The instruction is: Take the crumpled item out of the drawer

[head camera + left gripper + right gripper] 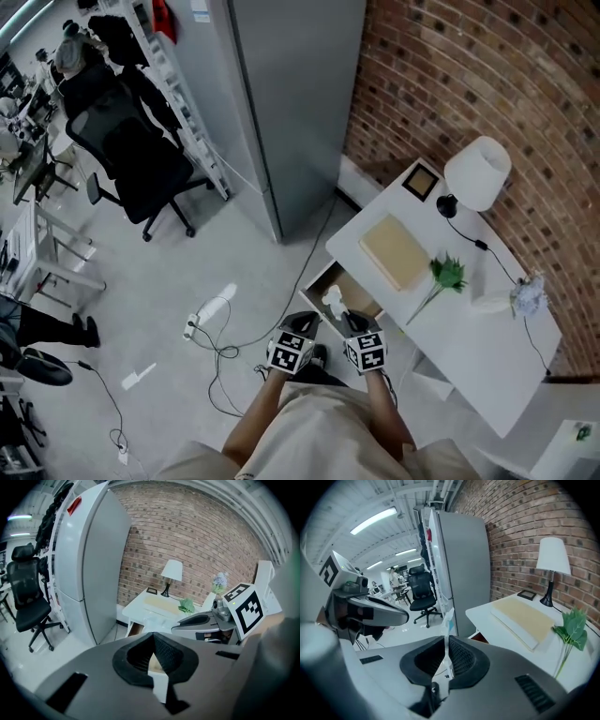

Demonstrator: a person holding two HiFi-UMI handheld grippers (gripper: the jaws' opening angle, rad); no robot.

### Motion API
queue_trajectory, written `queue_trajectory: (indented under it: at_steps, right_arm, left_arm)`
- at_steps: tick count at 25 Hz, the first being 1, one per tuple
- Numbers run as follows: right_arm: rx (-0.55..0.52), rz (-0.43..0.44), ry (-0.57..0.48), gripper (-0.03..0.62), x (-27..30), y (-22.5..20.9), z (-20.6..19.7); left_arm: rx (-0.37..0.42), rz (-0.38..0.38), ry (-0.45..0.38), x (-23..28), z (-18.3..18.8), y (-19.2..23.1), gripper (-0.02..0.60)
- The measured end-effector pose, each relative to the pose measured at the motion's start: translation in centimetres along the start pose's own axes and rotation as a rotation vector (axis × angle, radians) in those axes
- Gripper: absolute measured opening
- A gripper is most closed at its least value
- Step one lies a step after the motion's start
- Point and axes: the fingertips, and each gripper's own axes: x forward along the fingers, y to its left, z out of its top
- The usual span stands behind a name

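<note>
Grey cabinet (291, 103) stands against the brick wall, with the white desk (450, 328) beside it and its drawer (352, 286) pulled open. Two hand-held grippers sit side by side before the drawer. The left gripper (153, 633) has its jaws together, nothing visible between them. The right gripper (447, 638) is nearly closed, pinching the crumpled item (447, 620) — a thin white sheet standing up from the jaws, at the drawer's front edge.

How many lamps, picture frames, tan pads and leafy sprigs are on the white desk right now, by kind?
lamp: 1
picture frame: 1
tan pad: 1
leafy sprig: 1
Total: 4
</note>
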Motion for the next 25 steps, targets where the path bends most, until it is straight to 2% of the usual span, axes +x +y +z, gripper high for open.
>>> queue_trajectory:
  at_steps: [5, 13, 18, 25]
  right_arm:
    - [-0.008, 0.017, -0.012, 0.048, -1.2, 0.6, -0.1]
    - [-0.031, 0.036, -0.015, 0.046, -1.7, -0.5, 0.6]
    - [-0.025, 0.047, -0.027, 0.047, -1.6, 0.4, 0.8]
    - [-0.050, 0.058, -0.012, 0.047, -1.0, 0.5, 0.2]
  left_arm:
    - [-0.026, 0.007, -0.014, -0.7, 0.2, -0.2, 0.015]
    - [0.020, -0.003, -0.008, -0.1, 1.5, -1.3, 0.015]
    - [0.045, -0.019, -0.014, -0.4, 2.0, -0.8, 0.015]
    - [0.019, -0.019, -0.005, -0.3, 1.2, -0.1, 0.015]
